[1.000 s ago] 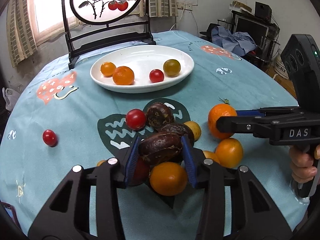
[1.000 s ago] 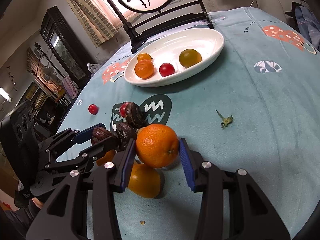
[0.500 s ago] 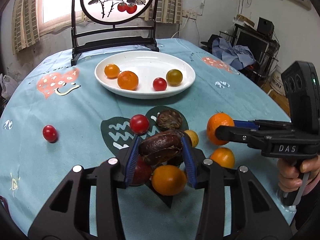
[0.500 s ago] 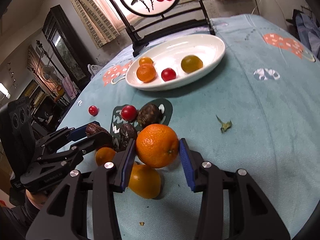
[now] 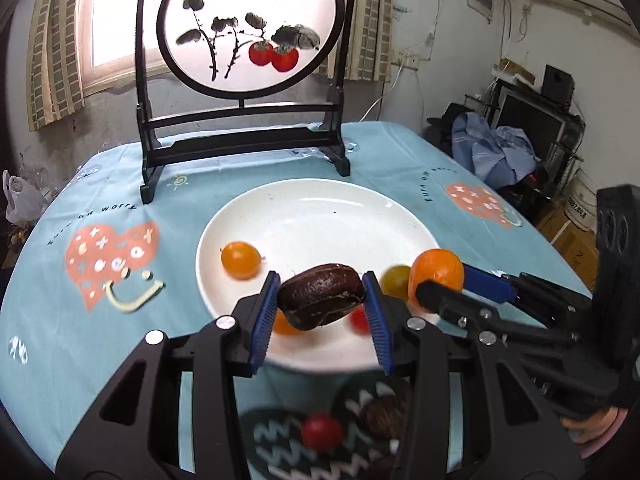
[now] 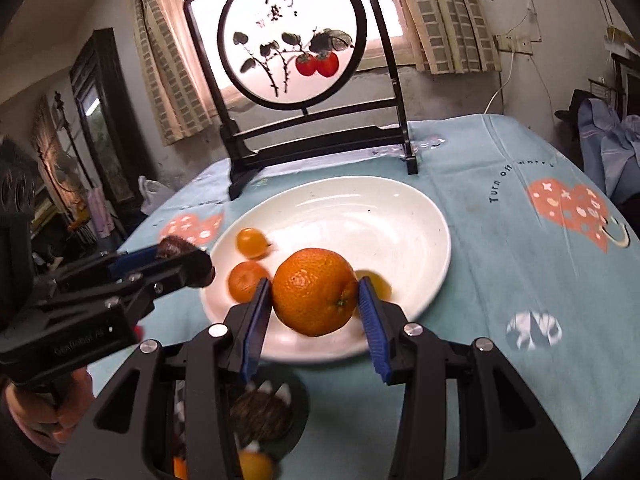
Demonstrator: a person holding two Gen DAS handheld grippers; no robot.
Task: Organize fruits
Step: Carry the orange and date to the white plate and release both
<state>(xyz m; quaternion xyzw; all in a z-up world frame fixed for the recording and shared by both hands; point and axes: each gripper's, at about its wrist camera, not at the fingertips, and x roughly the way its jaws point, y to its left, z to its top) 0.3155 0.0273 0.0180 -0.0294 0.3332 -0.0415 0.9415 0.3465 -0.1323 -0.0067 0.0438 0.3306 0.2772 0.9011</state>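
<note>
Turquoise cloth covers the round table, with a black-framed round painted screen standing at its far edge; the white plate sits before that screen, and both grippers now hang over the plate's near rim, where a second ago they were low over the fruit pile at the near edge; the orange is clenched between the right gripper's blue pads, lifted clear of the cloth; the dark brown fruit is likewise gripped by the left gripper, jaws partly closed on it; a small yellow-orange tomato lies near the plate's left rim; a red tomato stays behind on the cloth's dark patch near the near edge.
</note>
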